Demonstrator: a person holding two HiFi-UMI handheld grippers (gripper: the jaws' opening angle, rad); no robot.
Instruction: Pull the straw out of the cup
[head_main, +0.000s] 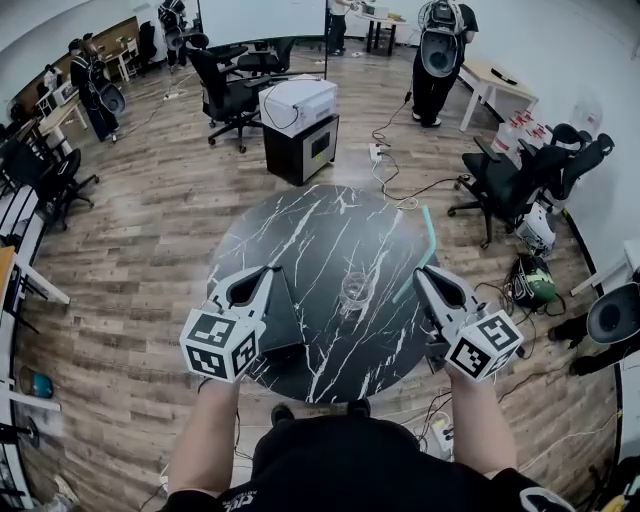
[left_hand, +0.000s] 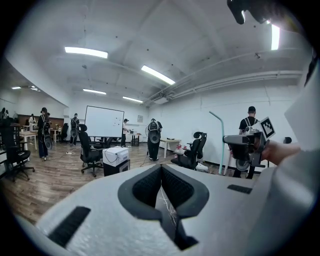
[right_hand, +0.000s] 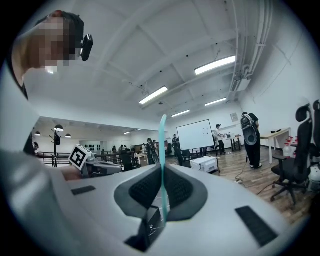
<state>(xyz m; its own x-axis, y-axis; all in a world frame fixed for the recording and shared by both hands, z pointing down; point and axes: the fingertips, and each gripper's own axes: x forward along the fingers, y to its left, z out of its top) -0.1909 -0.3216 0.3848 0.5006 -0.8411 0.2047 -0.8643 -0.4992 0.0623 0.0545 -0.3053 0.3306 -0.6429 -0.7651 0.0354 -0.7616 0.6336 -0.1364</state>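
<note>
A clear glass cup (head_main: 355, 289) stands upright on the round black marble table (head_main: 300, 230), between my two grippers. My right gripper (head_main: 418, 272) (right_hand: 162, 167) is shut on a teal straw (head_main: 430, 232) (right_hand: 162, 150), which rises upright from its jaws, right of the cup and outside it. The straw (left_hand: 221, 145) also shows in the left gripper view, above the right gripper (left_hand: 245, 142). My left gripper (head_main: 272, 270) (left_hand: 161, 167) hovers left of the cup, with its jaws closed together and nothing between them.
A white printer (head_main: 298, 105) on a black cabinet stands beyond the table. Office chairs (head_main: 510, 175) and floor cables (head_main: 400, 185) lie to the right. Several people stand at the room's far end. A person's hand (left_hand: 282, 150) holds the right gripper.
</note>
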